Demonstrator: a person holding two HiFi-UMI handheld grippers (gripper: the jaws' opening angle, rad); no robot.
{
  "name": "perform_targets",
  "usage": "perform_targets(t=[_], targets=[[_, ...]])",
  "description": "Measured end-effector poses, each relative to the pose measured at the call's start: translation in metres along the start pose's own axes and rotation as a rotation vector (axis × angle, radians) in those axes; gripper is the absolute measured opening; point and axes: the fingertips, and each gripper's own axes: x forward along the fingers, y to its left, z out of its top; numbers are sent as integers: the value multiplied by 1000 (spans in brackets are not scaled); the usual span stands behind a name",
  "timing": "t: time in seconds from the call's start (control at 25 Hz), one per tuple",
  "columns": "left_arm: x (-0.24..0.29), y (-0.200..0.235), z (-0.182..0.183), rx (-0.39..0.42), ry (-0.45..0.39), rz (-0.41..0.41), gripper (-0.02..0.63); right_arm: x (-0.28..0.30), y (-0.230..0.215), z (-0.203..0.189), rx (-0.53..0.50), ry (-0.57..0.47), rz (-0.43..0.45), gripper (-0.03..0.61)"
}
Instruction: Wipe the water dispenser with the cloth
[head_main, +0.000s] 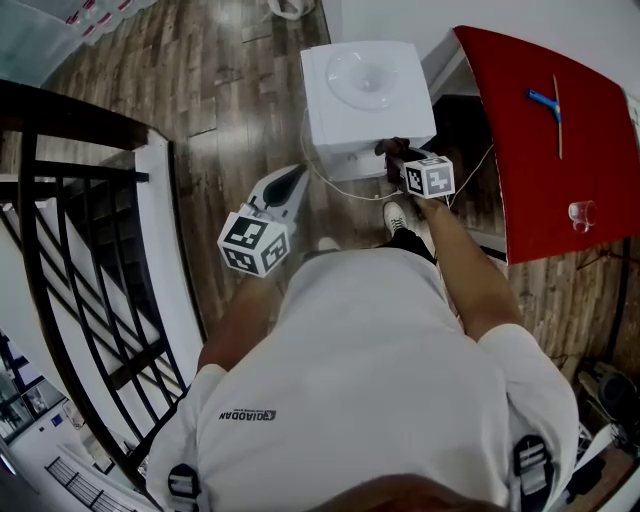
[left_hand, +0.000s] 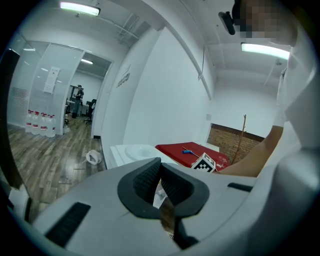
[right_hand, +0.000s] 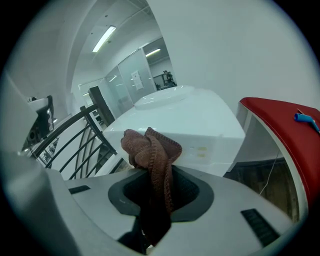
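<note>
At floor level beside red surface (head_main: 540, 190): water dispenser (head_main: 367, 95) upright | right tool (right_hand: 160, 192) clamped on bunched cloth (right_hand: 150, 150), near its front edge, judged poised for wiping | left tool (left_hand: 160, 175) jaws together, empty, held aside.

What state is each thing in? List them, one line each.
water dispenser: upright, no bottle on top.
cloth: bunched, clamped in the right tool.
right tool: shut on the cloth, at the water dispenser's front.
left tool: shut, holding nothing, off to the side of the water dispenser.
</note>
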Motion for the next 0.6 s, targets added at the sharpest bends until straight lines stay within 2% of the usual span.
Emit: perform_targets(t=[0.28,0.52,0.6], targets=[[50,-24,16,21,10,-16,-3,-20,-40,-5,2,-12,14,91],[89,-34,23,-83,3,-18,-3,-30,-78,-14,27,-18,31,91],[100,-37,25,-89,5,-8,-3,-33,-88,-16,41,-21,41,91]])
